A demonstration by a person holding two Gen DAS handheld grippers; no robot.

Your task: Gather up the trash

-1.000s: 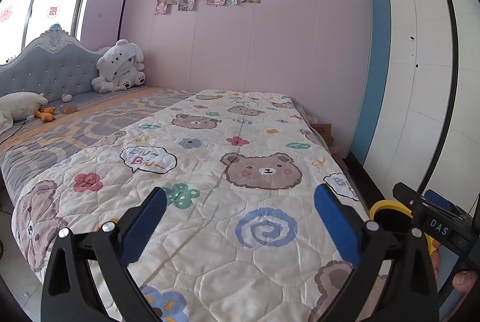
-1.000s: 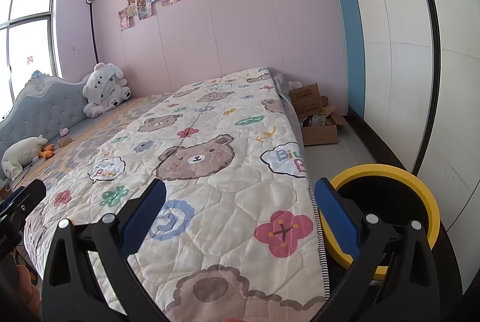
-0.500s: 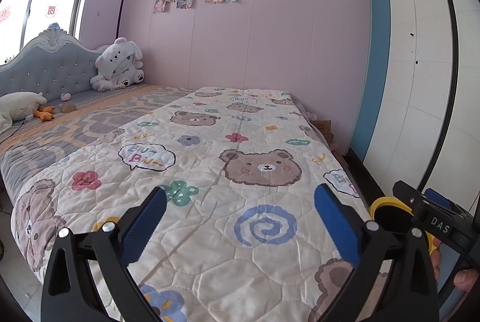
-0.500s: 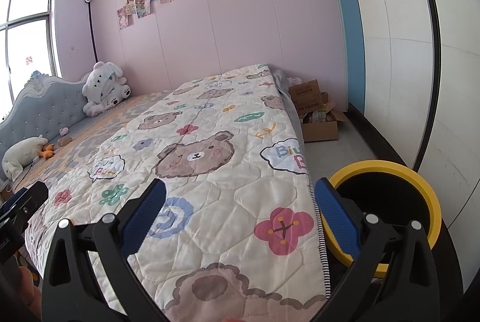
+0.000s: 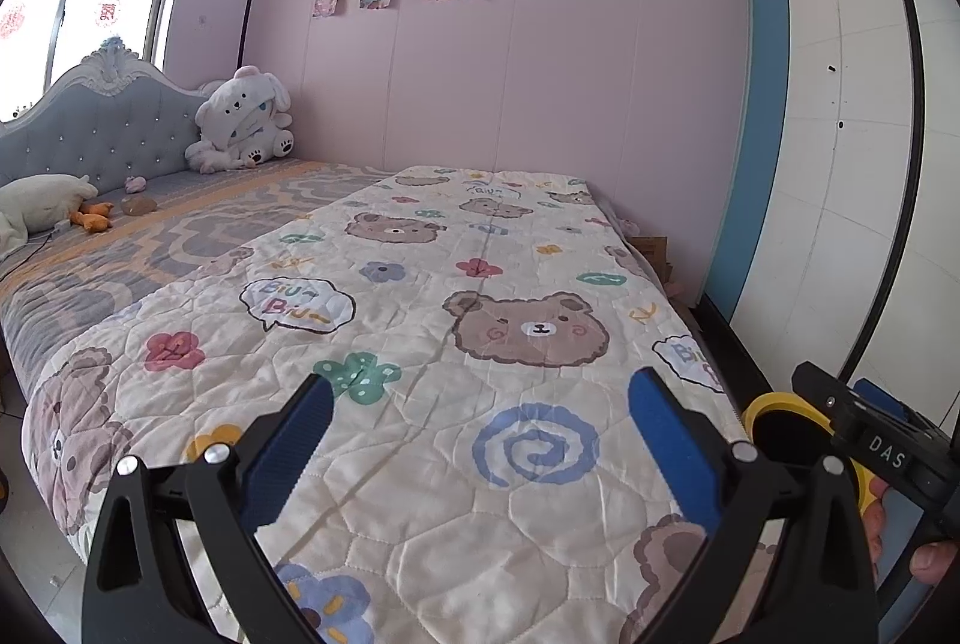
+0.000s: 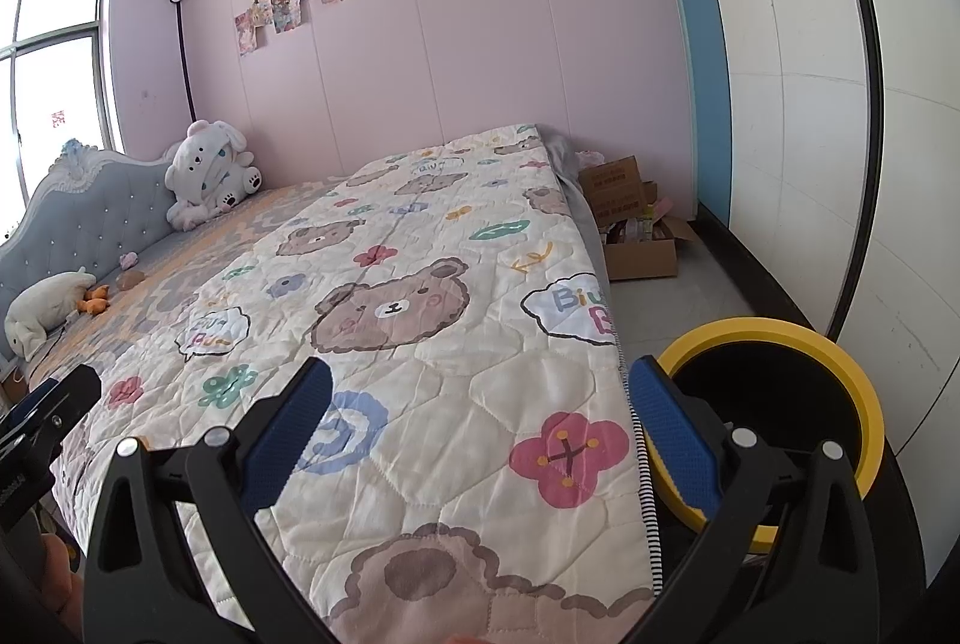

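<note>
1 yellow-rimmed bin point(image 6: 840, 362) beside the bed point(image 6: 420, 344), inside dark

You have the flat quilt point(image 5: 480, 284) open ahead of both grippers. On your right, the yellow-rimmed bin point(image 6: 774, 404) stands beside the bed edge, cardboard boxes point(image 6: 630, 224) beyond it against the wall.
</note>
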